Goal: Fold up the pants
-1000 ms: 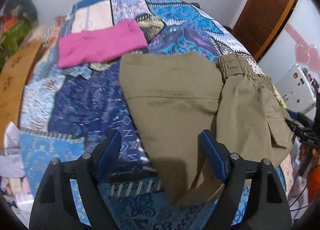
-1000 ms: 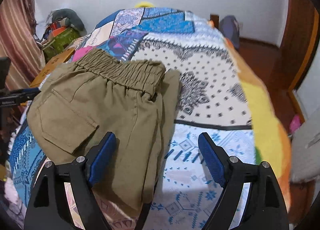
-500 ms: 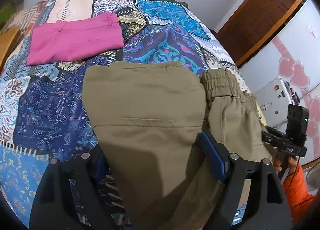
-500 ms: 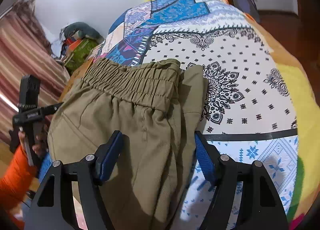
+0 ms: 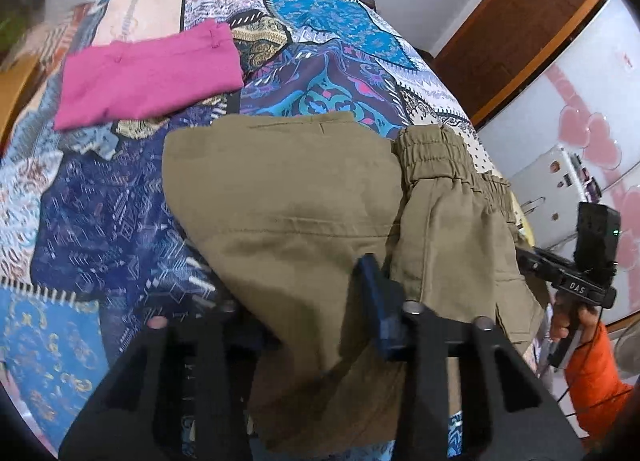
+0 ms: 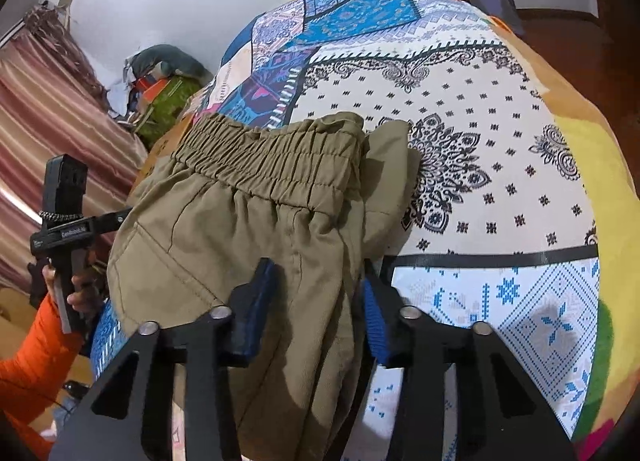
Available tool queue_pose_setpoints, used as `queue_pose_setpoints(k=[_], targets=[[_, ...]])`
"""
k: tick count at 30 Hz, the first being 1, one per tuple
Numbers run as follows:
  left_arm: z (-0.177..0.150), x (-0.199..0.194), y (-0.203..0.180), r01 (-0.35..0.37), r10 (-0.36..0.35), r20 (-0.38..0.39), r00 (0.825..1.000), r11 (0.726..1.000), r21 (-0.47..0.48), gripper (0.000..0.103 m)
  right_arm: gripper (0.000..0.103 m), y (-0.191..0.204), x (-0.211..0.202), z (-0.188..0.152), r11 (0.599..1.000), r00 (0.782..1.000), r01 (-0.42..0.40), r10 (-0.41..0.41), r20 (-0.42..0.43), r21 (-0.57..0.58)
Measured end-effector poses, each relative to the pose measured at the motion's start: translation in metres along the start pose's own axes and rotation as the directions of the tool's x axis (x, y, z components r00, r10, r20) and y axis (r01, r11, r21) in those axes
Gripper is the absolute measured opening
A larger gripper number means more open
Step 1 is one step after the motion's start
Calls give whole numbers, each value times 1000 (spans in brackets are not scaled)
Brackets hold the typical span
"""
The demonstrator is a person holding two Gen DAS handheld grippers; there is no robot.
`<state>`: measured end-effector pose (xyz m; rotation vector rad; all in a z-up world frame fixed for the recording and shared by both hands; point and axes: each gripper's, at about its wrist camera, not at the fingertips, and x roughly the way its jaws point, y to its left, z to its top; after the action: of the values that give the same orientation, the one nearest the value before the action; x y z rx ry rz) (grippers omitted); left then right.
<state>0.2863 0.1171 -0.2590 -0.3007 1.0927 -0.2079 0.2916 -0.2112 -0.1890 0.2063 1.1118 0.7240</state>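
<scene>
A pair of khaki pants point(image 5: 288, 197), partly folded, is spread across a patchwork bedspread point(image 5: 120, 221) at the near edge of the bed, the elastic waistband point(image 6: 272, 157) bunched toward the white dotted panel. The left gripper point(image 5: 308, 309) is closed on the pants, one blue pad seen above the cloth and the other finger hidden beneath a fold at the near hem. The right gripper point(image 6: 316, 309) is narrowed around the side seam just below the waistband, its two blue pads pressed against a gathered ridge of fabric. Each gripper is caught in the other's view, held by a hand in an orange sleeve point(image 6: 36, 349).

A folded pink garment point(image 5: 148, 73) is laid farther up the bed, well apart from the pants, with patterned cover showing between them. Beyond the waistband, open bedspread is left toward the far end and toward the yellow border point(image 6: 592, 165) on the right edge. A wooden door point(image 5: 520, 13) and a white fridge with pink hearts point(image 5: 572, 121) are seen past the right side of the bed. A heap of clothes and bags point(image 6: 164, 85) is piled against the wall beside a striped curtain point(image 6: 48, 133) on the left side.
</scene>
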Motion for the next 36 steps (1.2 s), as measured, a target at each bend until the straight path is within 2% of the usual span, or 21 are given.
queue_pose_setpoints(k=[1,2,7,10,15,19,27,36], targets=[[1,0,-1,-8,8,-2,1000,1000,11,22,23,1,-2,1,1000,1000,6,-6,6,-7],[2,-1,-5,-20,20,-3,1000,999,27,19,19,3,-4,1,1000,1000,18,-18,17,-19],[2,-9,-28,-141,137,42,990,982,125,5,12,22,-13,5,990,996,82,-77,45,-112],[1,-22,-40,-181,167,95,981,969,166,4,11,27,-19,8,986,994,94,-86,61,-135],[1,-46,-61,-211,179,156,971,952,220,3,9,41,-35,16,977,990,115,-99,99,-182],[2,-64,-76,-246,191,219,957,933,261,3,9,59,-45,26,961,984,142,-112,136,-238],[25,-106,-76,-301,216,323,921,923,240,3,9,91,-55,59,938,971,163,-97,218,-306],[69,-141,-41,-339,249,406,879,925,168,3,9,130,-36,115,905,958,174,-65,279,-388]])
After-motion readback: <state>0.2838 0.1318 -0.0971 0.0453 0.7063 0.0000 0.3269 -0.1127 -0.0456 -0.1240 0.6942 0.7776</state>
